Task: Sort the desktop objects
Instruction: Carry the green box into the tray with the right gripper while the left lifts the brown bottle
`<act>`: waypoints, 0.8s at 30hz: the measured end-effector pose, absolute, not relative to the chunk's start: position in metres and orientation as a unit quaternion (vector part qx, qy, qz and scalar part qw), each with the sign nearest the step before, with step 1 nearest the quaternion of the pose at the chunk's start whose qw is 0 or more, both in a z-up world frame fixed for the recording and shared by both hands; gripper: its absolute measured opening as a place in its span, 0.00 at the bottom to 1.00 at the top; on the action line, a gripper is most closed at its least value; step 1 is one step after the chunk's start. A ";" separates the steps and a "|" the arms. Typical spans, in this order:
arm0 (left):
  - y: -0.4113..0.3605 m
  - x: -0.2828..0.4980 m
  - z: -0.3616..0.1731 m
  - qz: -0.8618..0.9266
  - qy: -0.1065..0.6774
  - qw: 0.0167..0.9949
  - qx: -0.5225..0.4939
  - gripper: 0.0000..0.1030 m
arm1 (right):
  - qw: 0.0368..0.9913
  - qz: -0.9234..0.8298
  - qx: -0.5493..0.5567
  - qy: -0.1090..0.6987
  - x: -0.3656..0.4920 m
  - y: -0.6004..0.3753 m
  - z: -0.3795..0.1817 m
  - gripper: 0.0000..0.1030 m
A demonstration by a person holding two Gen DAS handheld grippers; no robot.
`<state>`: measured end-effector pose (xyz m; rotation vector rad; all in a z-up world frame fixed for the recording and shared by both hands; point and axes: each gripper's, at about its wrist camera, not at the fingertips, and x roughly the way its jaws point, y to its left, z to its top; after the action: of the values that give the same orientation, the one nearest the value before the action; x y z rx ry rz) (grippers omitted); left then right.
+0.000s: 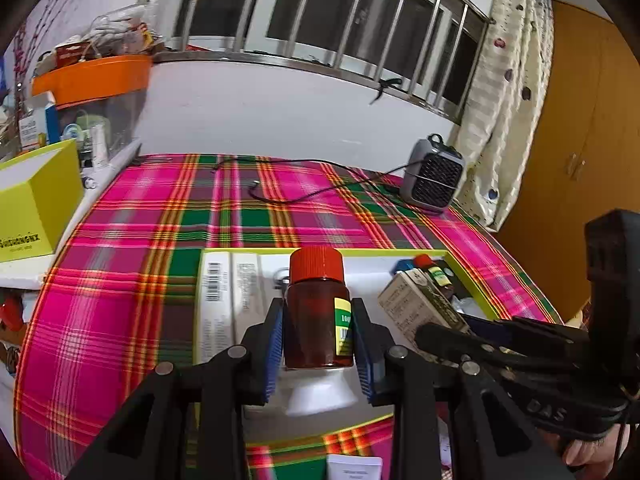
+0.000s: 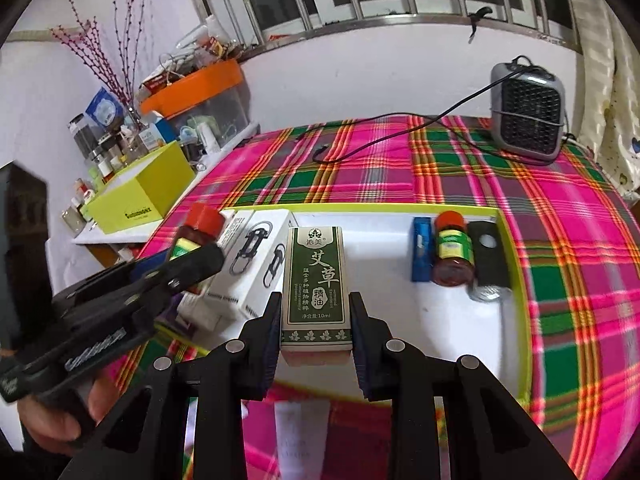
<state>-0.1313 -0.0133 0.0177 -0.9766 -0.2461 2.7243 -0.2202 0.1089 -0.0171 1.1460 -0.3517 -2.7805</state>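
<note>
My left gripper (image 1: 318, 320) is shut on a dark amber bottle with a red cap (image 1: 318, 312), held upright above the white tray with a lime rim (image 1: 360, 253). My right gripper (image 2: 316, 312) is shut on a green and white oil box (image 2: 316, 280), held over the same tray (image 2: 384, 300). In the right wrist view the left gripper (image 2: 188, 260) comes in from the left with its bottle (image 2: 200, 226). In the left wrist view the right gripper (image 1: 448, 330) comes in from the right with the box (image 1: 420, 300).
In the tray lie white carabiner boxes (image 2: 256, 260), a blue item (image 2: 421, 254), a second red-capped bottle (image 2: 452, 254) and a black torch (image 2: 490, 258). A grey fan heater (image 2: 528, 110) with its cable stands at the back right of the plaid cloth. A lime box (image 2: 144, 188) sits on the left shelf.
</note>
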 end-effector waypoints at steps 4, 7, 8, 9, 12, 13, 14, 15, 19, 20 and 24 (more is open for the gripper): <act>-0.023 -0.133 0.017 0.931 -0.097 0.109 -0.333 0.32 | 0.054 -0.914 0.385 -0.117 -0.237 0.105 -0.019 0.32; -0.029 -0.134 0.016 0.932 -0.105 0.104 -0.331 0.32 | 0.049 -0.911 0.392 -0.120 -0.247 0.104 -0.021 0.32; -0.031 -0.134 0.017 0.932 -0.107 0.102 -0.330 0.32 | 0.047 -0.910 0.394 -0.120 -0.251 0.103 -0.022 0.32; -0.031 -0.134 0.017 0.933 -0.109 0.101 -0.329 0.32 | 0.043 -0.909 0.397 -0.122 -0.255 0.102 -0.023 0.32; -0.035 -0.134 0.016 0.933 -0.111 0.096 -0.327 0.32 | 0.034 -0.904 0.406 -0.129 -0.265 0.102 -0.026 0.32; -0.036 -0.135 0.016 0.933 -0.113 0.095 -0.328 0.32 | 0.030 -0.903 0.409 -0.130 -0.268 0.102 -0.027 0.31; -0.038 -0.134 0.015 0.933 -0.115 0.094 -0.328 0.32 | 0.027 -0.902 0.411 -0.131 -0.271 0.102 -0.028 0.32; -0.039 -0.135 0.015 0.933 -0.116 0.093 -0.329 0.32 | 0.023 -0.900 0.414 -0.134 -0.274 0.102 -0.029 0.31; -0.041 -0.134 0.014 0.932 -0.123 0.092 -0.327 0.32 | 0.016 -0.896 0.423 -0.133 -0.283 0.096 -0.032 0.32; -0.041 -0.134 0.014 0.932 -0.123 0.092 -0.327 0.32 | 0.015 -0.895 0.425 -0.133 -0.285 0.094 -0.033 0.32; -0.042 -0.134 0.013 0.932 -0.124 0.092 -0.328 0.32 | 0.012 -0.888 0.436 -0.145 -0.294 0.091 -0.039 0.32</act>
<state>-0.1340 -0.0417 0.0132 -0.9733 -0.3690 2.7690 -0.2940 0.0911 -0.0390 1.3593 -0.4509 -2.7691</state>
